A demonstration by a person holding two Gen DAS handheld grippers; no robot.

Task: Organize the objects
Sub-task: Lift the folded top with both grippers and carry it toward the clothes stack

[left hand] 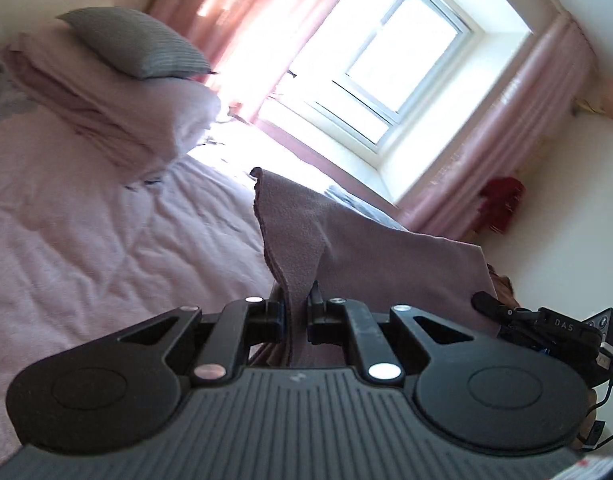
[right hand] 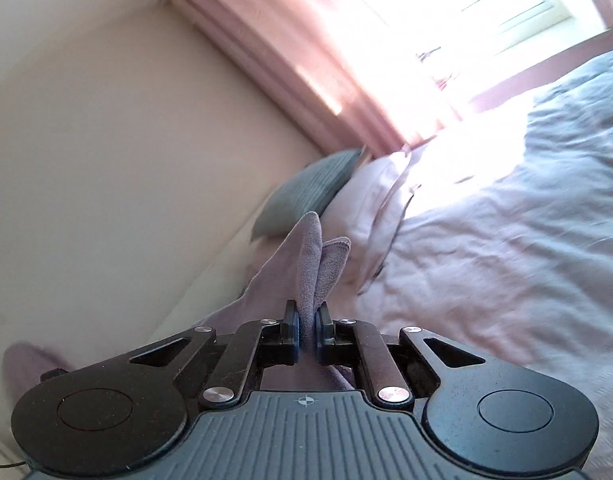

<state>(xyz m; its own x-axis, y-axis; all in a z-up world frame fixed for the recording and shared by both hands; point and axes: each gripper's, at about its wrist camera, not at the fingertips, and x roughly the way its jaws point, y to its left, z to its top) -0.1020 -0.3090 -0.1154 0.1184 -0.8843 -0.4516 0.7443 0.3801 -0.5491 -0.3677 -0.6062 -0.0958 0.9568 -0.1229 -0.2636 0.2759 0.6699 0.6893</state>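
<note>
Bedroom, daylight. We hold mauve cloth lifted above bed, one gripper at each end. Left gripper, frame bottom centre: jaws pinch cloth fold, fabric rising upward and spreading right toward right gripper at right edge. Right wrist view: right gripper jaws clamp bunched cloth corner, tips poking up mid-frame. Grey cushion on pillows, upper left. Window glares between pink curtains.
</note>
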